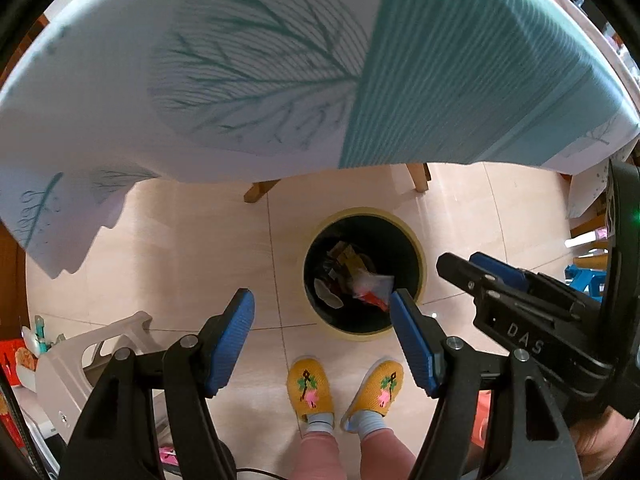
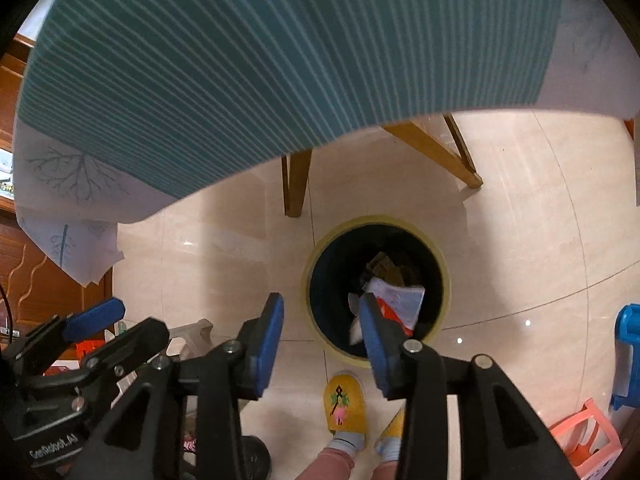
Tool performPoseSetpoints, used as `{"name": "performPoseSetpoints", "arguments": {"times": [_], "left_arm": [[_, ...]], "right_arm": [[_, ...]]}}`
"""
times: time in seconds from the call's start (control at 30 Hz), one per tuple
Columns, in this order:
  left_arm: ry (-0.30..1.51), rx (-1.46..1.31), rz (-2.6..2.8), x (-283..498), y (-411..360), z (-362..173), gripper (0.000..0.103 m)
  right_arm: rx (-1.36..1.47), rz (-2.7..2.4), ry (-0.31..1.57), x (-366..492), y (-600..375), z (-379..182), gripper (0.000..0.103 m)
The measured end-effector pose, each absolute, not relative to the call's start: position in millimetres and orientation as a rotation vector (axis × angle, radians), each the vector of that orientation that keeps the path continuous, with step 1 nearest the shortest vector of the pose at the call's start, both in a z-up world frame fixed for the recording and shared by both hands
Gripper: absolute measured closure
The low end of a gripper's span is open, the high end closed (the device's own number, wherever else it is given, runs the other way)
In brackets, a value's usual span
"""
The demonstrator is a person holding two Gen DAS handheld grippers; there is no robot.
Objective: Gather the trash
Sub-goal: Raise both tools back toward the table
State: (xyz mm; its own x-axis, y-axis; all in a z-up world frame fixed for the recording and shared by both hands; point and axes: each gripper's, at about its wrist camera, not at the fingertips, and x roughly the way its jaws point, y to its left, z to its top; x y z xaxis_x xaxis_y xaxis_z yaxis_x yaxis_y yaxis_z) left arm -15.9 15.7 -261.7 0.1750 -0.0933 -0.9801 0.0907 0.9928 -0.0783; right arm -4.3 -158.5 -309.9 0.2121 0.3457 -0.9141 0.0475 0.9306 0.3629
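Observation:
A round trash bin (image 1: pixel 418 256) with a yellow rim and a dark liner stands on the tiled floor below both grippers; it also shows in the right wrist view (image 2: pixel 442 276). Inside lie wrappers and crumpled paper (image 1: pixel 370 284) (image 2: pixel 400 298). My left gripper (image 1: pixel 322 334) is open and empty, held above the floor just left of the bin. My right gripper (image 2: pixel 322 338) is open and empty above the bin's near left rim. The right gripper (image 1: pixel 480 270) also shows at the right of the left wrist view, and the left gripper (image 2: pixel 96 316) at the left of the right wrist view.
A table with a teal and white leaf-print cloth (image 1: pixel 280 60) (image 2: pixel 240 60) overhangs beyond the bin, its wooden legs (image 2: pixel 296 184) close behind. The person's yellow slippers (image 1: pixel 310 388) stand near the bin. A beige stool (image 1: pixel 100 356), a pink stool (image 2: pixel 588 432) and a blue item (image 2: pixel 628 344) flank the area.

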Motion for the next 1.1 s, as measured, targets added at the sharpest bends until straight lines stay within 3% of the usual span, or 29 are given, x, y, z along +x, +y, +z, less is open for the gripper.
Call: {"name": "performPoseSetpoints", "arguments": {"times": [0.3,0.57,1.1], "left_arm": [[1.383,0.0,-0.125,-19.1,22.4,-227.1,0.034],[1.365,0.043,-0.156,-25.4,21.2,-180.0,0.027],[1.123,0.101,-0.31,-9.7,15.3,-32.8,0.021]], "right_arm": [[0.341,0.181,1.329,-5.4,-154.3,-278.6,0.059],[0.325,0.184,1.336,-25.0,-157.9,-235.1,0.057],[0.365,0.089,1.194,-49.3,-171.9,-94.9,0.056]]}}
